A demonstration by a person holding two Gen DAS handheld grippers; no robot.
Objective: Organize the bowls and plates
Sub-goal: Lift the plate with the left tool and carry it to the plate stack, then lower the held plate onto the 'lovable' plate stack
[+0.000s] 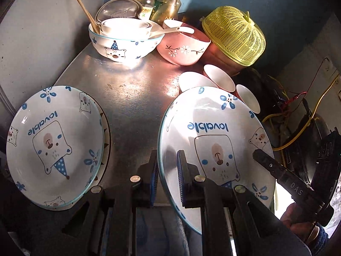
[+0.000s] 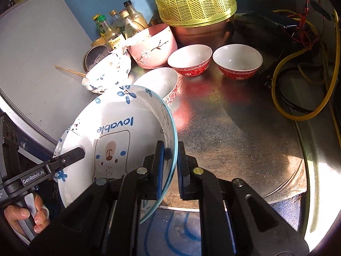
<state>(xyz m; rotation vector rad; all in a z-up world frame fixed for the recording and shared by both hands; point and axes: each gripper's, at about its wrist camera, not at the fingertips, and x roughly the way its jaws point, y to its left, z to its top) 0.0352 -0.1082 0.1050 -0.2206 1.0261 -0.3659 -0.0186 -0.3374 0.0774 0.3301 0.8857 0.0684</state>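
A matching plate [image 1: 55,147] sits at the left of the metal counter [image 1: 132,98]. The carried plate [image 1: 215,149] hangs tilted above the counter, pinched on opposite rims by the left gripper [image 1: 167,181] and right gripper [image 2: 170,168] — thin edge holds. Uneven motion could twist it loose, probably onto the red bowls [image 2: 189,59] just beyond.

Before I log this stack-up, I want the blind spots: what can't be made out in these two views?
- Left view: the plate under the left bear plate; only a rim sliver shows, pattern and count hidden.
- Left view: contents of the bear bowl; glare washes them out.
- Both views: what sits under the yellow basket; it covers the pot.
- Right view: the held plate hides the third red bowl partly.
- Bottle labels: too small.
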